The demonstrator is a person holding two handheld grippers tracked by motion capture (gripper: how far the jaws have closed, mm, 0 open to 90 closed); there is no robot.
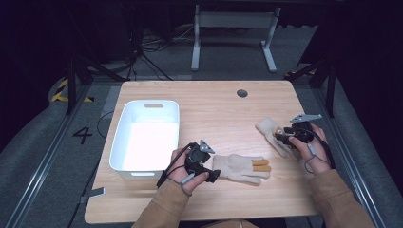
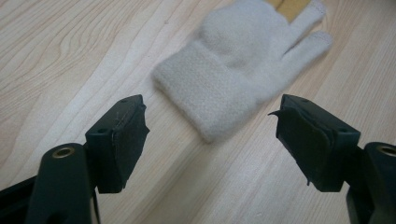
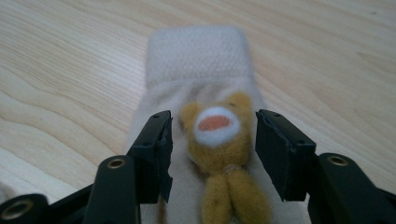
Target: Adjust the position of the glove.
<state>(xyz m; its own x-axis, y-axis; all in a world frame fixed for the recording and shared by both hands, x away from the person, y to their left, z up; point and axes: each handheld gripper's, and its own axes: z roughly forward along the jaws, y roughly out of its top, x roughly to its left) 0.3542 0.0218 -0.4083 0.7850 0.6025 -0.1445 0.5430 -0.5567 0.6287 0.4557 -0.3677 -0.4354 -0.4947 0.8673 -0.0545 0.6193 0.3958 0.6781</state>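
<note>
On the worktop a tub sits at the left. Just right of it, at the near edge, the left hand-held gripper lies at the cuff of a glove. Well apart at the right lies a second glove, with the right hand-held gripper over it.

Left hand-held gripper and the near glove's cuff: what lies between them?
Bare wood: in the left gripper view, table separates the open left hand-held gripper from the cuff.
</note>
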